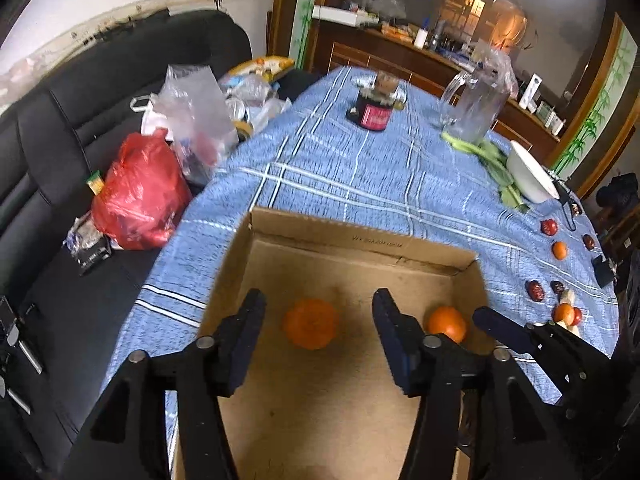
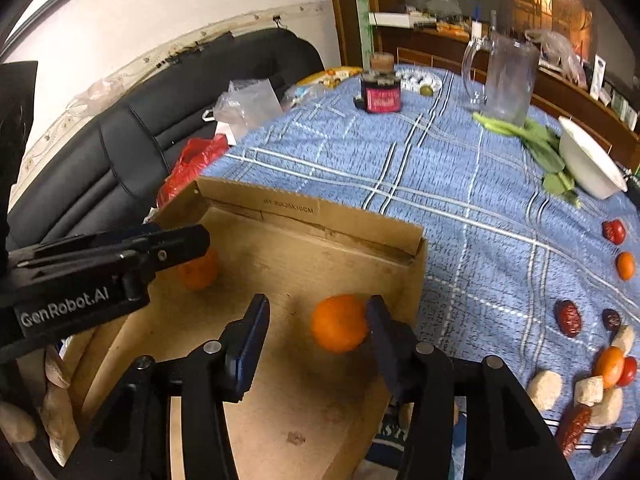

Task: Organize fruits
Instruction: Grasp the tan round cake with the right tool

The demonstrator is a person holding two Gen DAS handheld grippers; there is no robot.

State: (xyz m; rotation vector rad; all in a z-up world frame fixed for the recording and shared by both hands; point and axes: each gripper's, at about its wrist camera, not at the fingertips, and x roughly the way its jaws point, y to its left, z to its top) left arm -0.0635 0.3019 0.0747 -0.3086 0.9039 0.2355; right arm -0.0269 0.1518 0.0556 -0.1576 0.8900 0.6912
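An open cardboard box (image 1: 360, 240) (image 2: 320, 216) lies on the blue checked tablecloth. Two oranges lie on its floor. My left gripper (image 1: 318, 320) is open above the box, with one orange (image 1: 310, 323) between and below its fingers. In the right wrist view this orange (image 2: 200, 272) is partly hidden behind the left gripper. My right gripper (image 2: 318, 324) is open over the box; the other orange (image 2: 339, 323) (image 1: 447, 323) rests against its right finger. More fruit lies on the cloth at the right: small oranges (image 2: 625, 265), red dates (image 2: 568, 318), cherry tomatoes (image 2: 615, 231).
A glass pitcher (image 2: 508, 80), a dark jar (image 2: 380, 94), green leaves (image 2: 532, 136) and a white bowl (image 2: 588, 162) stand at the table's far side. A black sofa (image 1: 80, 128) with a red bag (image 1: 140, 196) and plastic bags lies left of the table.
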